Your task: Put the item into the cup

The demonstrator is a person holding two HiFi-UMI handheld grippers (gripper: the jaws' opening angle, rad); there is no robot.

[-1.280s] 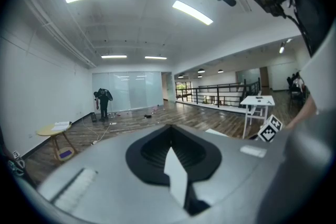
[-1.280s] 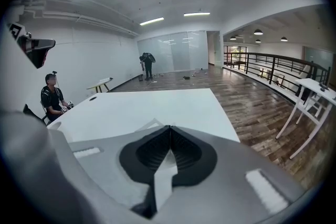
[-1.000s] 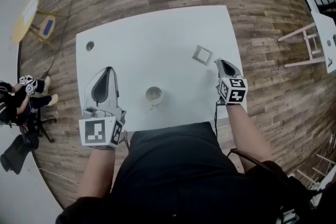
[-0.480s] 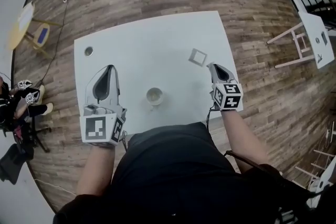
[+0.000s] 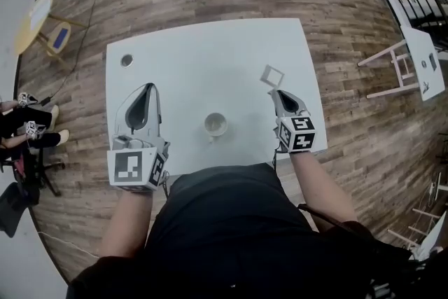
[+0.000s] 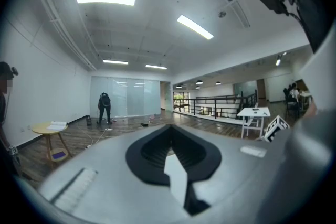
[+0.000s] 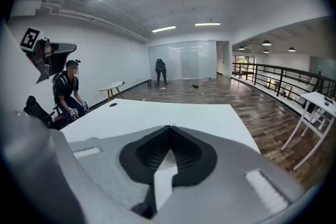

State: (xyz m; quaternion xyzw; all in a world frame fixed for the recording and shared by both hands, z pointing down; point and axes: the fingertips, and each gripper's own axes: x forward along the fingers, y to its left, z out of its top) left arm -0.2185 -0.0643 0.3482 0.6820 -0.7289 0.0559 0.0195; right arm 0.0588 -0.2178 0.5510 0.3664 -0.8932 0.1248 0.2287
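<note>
Two closed, empty grippers — left gripper [image 5: 145, 91], right gripper [image 5: 275, 94] — flank a cup [image 5: 215, 125] at the counter's [image 5: 210, 52] near edge; a square item [image 5: 272, 75] lies near the right edge.

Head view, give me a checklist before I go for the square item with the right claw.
1. Square item lying free on the table: ok.
2. Cup upright, mouth facing up: ok.
3. Right claw open for the grasp: not ok, jaws together.
4. Right claw empty: ok.
5. Left claw apart from the cup: ok.
6. Cup empty inside: cannot tell.
</note>
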